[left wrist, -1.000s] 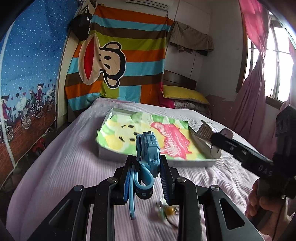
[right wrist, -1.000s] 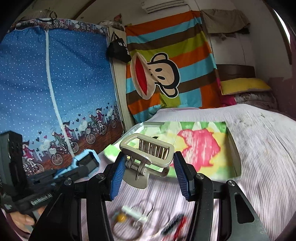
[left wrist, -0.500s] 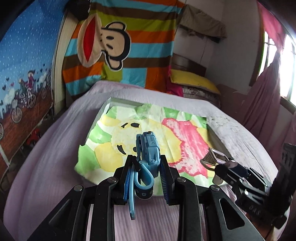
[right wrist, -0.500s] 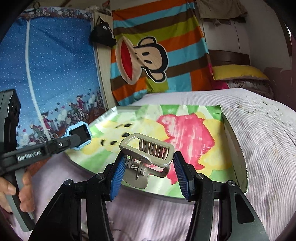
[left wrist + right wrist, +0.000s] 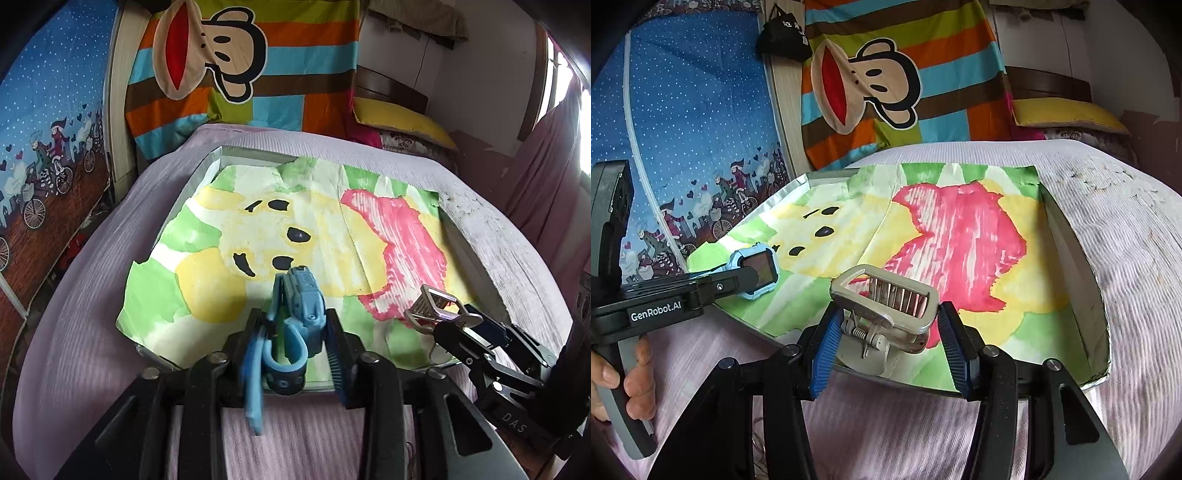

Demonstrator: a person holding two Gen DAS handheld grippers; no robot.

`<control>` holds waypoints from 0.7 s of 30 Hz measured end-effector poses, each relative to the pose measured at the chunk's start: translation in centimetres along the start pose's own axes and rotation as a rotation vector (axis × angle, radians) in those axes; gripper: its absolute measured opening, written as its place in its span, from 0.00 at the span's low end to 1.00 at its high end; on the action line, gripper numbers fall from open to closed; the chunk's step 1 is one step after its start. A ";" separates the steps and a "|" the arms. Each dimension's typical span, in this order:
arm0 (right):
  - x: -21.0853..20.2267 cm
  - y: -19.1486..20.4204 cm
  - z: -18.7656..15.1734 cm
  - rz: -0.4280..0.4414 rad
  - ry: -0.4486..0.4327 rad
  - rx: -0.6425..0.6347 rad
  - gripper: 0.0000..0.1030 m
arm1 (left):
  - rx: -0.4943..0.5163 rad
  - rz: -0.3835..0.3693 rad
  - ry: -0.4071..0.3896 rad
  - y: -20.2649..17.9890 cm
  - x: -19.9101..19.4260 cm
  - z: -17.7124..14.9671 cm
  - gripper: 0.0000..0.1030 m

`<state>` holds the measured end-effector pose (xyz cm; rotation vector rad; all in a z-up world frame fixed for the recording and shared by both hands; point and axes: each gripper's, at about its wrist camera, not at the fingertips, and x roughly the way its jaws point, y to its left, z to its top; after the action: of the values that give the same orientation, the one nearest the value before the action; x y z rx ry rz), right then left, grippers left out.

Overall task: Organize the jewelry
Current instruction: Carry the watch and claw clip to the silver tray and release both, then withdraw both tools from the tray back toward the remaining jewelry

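Lavender ribbed bedding covers the bed, which fills the near ground of both wrist views. Nearest the left camera, the left gripper pinches a blue child's smartwatch between its blue-padded fingers, the strap looping down toward the lens and the watch body pointing out over the near edge of a shallow tray. From the right wrist view the same watch shows its dark screen, held just above the tray's left near corner, and a hand grips the left tool's handle. The right gripper is clamped on a silver-grey hair claw clip, spring hinge toward the camera and teeth upright, over the near rim of the tray. A crumpled painted sheet in green, yellow and pink lines the tray floor. Beyond the tray, the bedding runs to a yellow pillow at the headboard. Farther back hang a striped monkey-face blanket, a blue starry curtain on the left and a pink curtain by the window.
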<state>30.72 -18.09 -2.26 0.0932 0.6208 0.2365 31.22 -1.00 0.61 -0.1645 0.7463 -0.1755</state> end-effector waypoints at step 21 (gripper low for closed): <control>-10.8 2.5 -2.9 -0.090 -0.312 -0.054 0.93 | 0.013 0.059 -0.314 0.1 -9.9 -5.1 0.99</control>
<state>20.03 -18.32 1.88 0.0484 0.3067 0.1476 20.64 0.81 3.42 -0.1531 0.4372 -0.0946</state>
